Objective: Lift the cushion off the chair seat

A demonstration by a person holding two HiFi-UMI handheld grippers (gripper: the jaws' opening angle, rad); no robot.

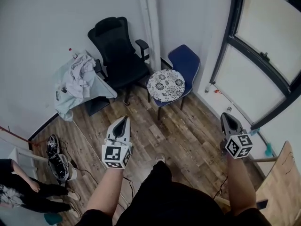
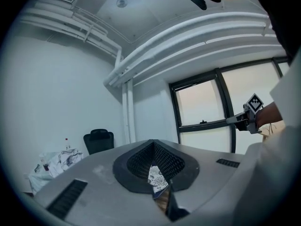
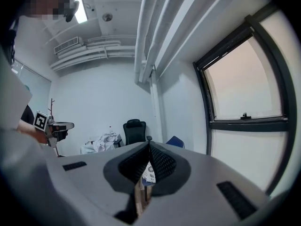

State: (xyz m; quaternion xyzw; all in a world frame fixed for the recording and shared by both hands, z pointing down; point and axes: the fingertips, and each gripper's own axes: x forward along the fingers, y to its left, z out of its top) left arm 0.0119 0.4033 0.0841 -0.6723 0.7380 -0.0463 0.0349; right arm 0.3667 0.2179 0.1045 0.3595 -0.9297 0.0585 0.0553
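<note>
Head view: cushion not yet reached

Well ahead of both grippers stands the blue padded chair (image 1: 186, 62), with the round black-and-white floral cushion (image 1: 165, 84) lying untouched on its seat. The left gripper (image 1: 124, 119) and right gripper (image 1: 225, 116) are pressed together and empty. Approach, grasp and lift are all left to do.

No readable text, labels or numbers anywhere

Patterned cloth cushion (image 1: 165, 84) on blue fabric chair (image 1: 184, 62); matt wood-plank floor (image 1: 188, 131).

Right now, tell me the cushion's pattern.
The cushion is white with a dark floral print; head view shows it best.
</note>
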